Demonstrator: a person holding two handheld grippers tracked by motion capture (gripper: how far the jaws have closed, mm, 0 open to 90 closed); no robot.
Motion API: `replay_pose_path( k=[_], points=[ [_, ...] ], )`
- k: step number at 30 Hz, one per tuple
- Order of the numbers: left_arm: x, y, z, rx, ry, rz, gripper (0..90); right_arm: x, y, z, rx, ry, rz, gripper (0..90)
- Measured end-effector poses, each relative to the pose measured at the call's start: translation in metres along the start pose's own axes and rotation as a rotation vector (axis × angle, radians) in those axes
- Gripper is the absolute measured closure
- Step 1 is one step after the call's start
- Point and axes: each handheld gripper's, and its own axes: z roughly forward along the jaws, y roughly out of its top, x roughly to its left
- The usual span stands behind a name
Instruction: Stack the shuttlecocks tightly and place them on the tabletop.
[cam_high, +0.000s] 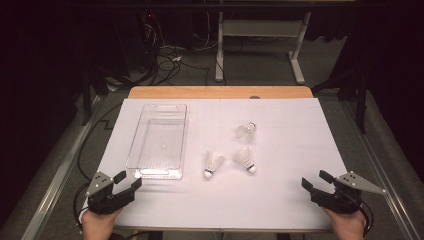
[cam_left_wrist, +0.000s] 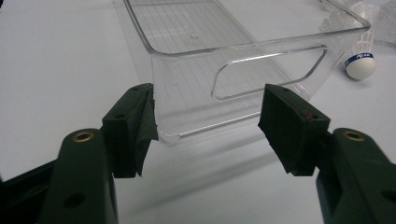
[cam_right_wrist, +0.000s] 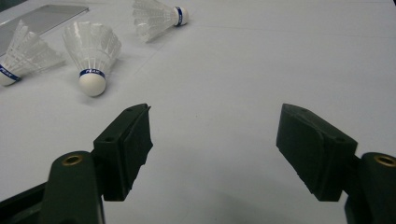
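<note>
A clear plastic bin (cam_high: 158, 141) lies left of centre on the white table (cam_high: 280, 200). At lower left the left gripper (cam_high: 128, 181) spreads wide, empty, facing the bin's near end. At lower right the right gripper (cam_high: 316, 181) gapes wide, empty. Three shuttlecocks (cam_high: 214, 163) lie mid-frame.

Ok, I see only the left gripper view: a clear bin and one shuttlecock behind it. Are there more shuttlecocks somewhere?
Observer: Yes, three in all, to the right of the clear bin: the far shuttlecock, the near-left shuttlecock and the near-right shuttlecock.
Operator: And the other gripper, where is it?
Observer: The right gripper is at the near right corner, with its jaws open and nothing between them. The near-right shuttlecock lies closest to it.
</note>
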Motion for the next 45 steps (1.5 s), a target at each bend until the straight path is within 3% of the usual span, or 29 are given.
replay_pose_path(
  k=[15,45],
  points=[
    [-0.001,0.0,-0.002,0.003,-0.002,-0.008,37.7,0.0,0.0,-0.002,-0.008,0.005,0.004,26.3],
    [-0.026,0.004,0.001,0.01,-0.051,0.034,39.0,-0.001,-0.001,0.0,0.01,0.016,0.002,26.7]
  ],
)
